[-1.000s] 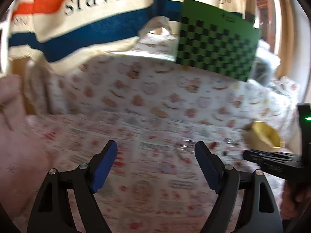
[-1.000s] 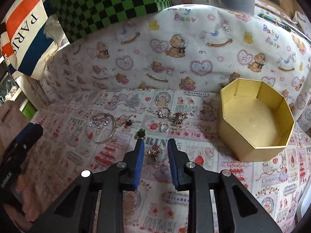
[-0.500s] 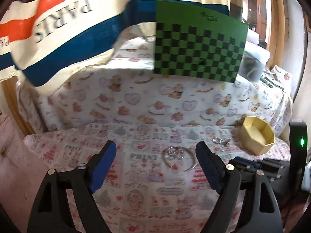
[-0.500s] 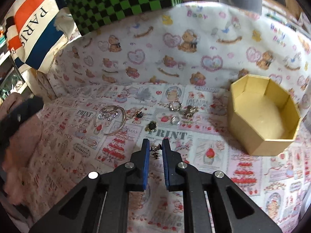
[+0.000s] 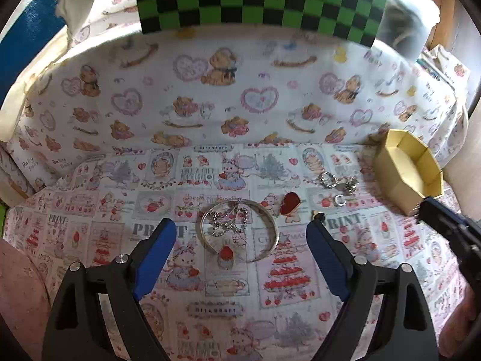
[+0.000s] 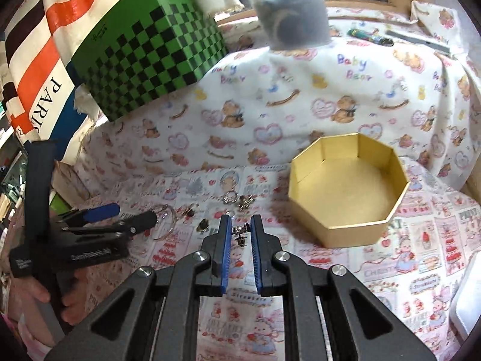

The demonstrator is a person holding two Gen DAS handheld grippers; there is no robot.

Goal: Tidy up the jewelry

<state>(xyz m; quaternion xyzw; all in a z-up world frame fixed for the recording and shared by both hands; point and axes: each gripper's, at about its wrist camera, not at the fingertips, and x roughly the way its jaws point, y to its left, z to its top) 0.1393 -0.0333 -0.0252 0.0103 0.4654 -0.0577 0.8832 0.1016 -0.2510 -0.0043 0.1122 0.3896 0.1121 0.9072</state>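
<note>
While the right gripper (image 6: 240, 230) pinches a small silver stud earring (image 6: 240, 232) between its narrowed blue pads, the left gripper (image 5: 242, 240) stands wide and empty.

At the left gripper's 12 o'clock: silver open bangle with rhinestone charm (image 5: 237, 228), lying on the printed cloth (image 5: 186, 307). At 1 o'clock: red heart-shaped piece (image 5: 290, 202), then silver rings (image 5: 336, 183). At 2 o'clock, farthest: empty gold octagonal cardboard box (image 5: 405, 168).

Risk: the earring is tiny and gripped near the pad tips; a tilt could drop it short of the box.
</note>
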